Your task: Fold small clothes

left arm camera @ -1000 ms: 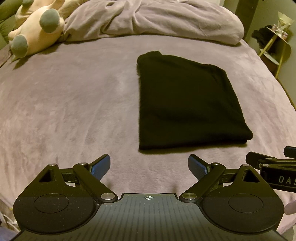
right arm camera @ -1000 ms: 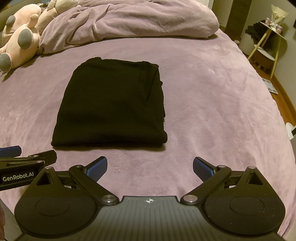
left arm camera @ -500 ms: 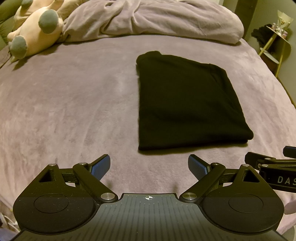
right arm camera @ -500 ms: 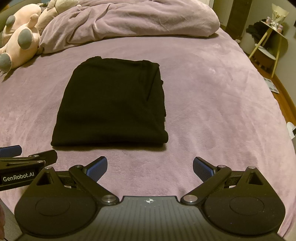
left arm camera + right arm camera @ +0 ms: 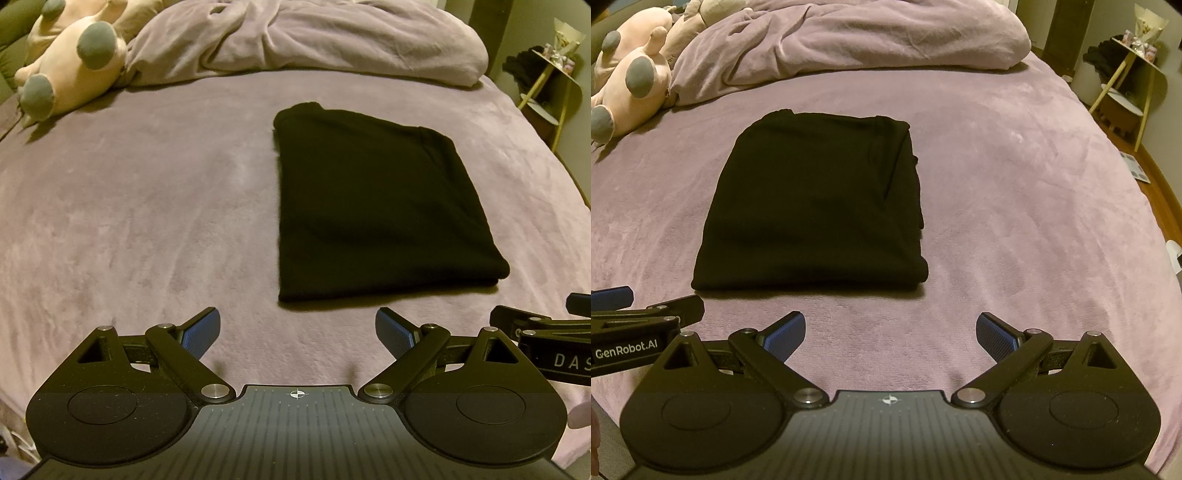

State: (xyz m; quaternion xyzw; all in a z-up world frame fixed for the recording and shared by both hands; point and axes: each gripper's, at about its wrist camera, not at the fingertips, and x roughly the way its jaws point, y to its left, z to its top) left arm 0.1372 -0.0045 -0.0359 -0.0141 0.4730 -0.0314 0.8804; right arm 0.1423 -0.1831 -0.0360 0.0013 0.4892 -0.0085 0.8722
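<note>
A black garment [image 5: 376, 206] lies folded into a neat rectangle on the purple bed cover [image 5: 129, 206]; it also shows in the right wrist view [image 5: 816, 206]. My left gripper [image 5: 297, 334] is open and empty, a little short of the garment's near left corner. My right gripper [image 5: 890, 334] is open and empty, just short of the near right corner. Each gripper shows at the edge of the other's view: the right one [image 5: 546, 325] and the left one [image 5: 635, 306].
A bunched purple duvet [image 5: 332, 40] lies across the head of the bed. A pink plush toy [image 5: 70, 66] lies at the far left. A small side table [image 5: 1130, 74] with dark items stands off the bed's right side, above wooden floor [image 5: 1160, 184].
Both grippers have stayed open and nearly still; the view has shifted only slightly. The garment has not moved.
</note>
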